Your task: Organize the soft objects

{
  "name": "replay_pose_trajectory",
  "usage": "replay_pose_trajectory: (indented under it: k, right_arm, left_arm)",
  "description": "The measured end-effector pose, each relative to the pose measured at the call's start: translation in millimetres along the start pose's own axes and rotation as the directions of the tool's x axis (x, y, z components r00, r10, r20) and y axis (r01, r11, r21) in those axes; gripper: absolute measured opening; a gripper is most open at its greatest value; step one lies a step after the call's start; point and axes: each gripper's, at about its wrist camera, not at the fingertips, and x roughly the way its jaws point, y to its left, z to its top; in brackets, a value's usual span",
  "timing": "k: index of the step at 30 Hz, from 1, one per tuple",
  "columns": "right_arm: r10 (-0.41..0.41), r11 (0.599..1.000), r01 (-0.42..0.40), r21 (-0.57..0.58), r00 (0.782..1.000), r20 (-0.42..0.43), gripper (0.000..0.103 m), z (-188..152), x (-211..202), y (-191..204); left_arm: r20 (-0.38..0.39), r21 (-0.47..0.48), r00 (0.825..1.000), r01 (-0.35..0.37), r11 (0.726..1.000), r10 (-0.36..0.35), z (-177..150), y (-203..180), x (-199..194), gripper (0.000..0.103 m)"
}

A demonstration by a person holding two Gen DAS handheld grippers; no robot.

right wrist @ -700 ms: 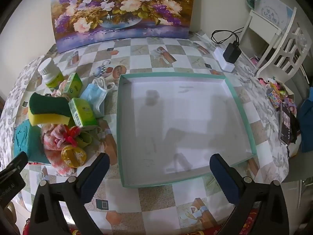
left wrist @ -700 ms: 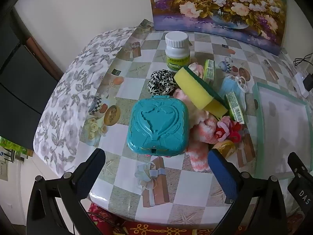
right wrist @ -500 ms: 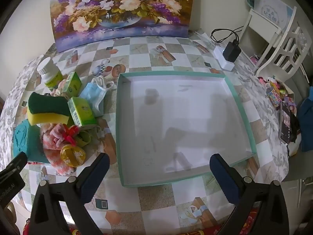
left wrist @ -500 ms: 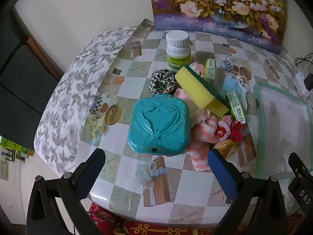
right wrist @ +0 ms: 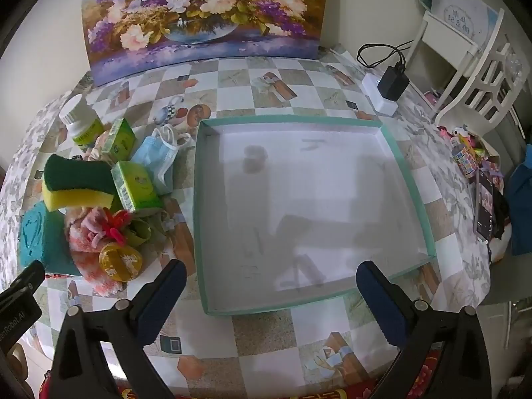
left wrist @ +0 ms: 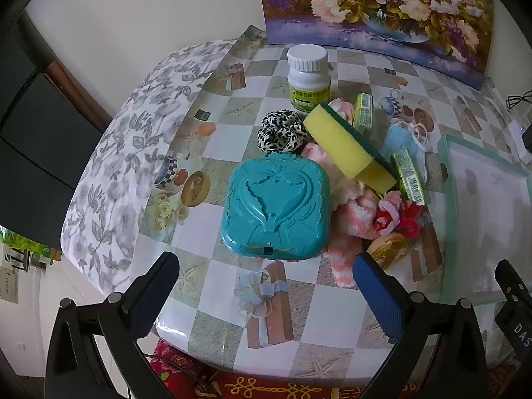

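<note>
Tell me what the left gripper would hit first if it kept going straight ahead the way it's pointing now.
Most likely the teal box. The left gripper is open and empty, and the box sits right ahead between its fingers, nearer than the sponge and the rest of the pile. How high it hovers is unclear, so it might pass over.

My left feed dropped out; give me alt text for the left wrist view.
Open left tongs hover over a teal case on a checkered table. Behind it lie a yellow sponge, pink fluffy cloth, leopard scrunchie and white bottle.
</note>
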Motion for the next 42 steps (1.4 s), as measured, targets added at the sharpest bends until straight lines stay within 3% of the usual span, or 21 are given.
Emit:
replay_pose_trajectory:
  k: [42]
  right_arm:
    - [-0.008,1.0,0.008,-0.004,0.999,-0.032,0.103,1.8,4.8,3.6]
  left_arm:
    - [-0.011,0.018,1.0,-0.008,1.0,0.009,-1.9,-2.1,3.2,0.103]
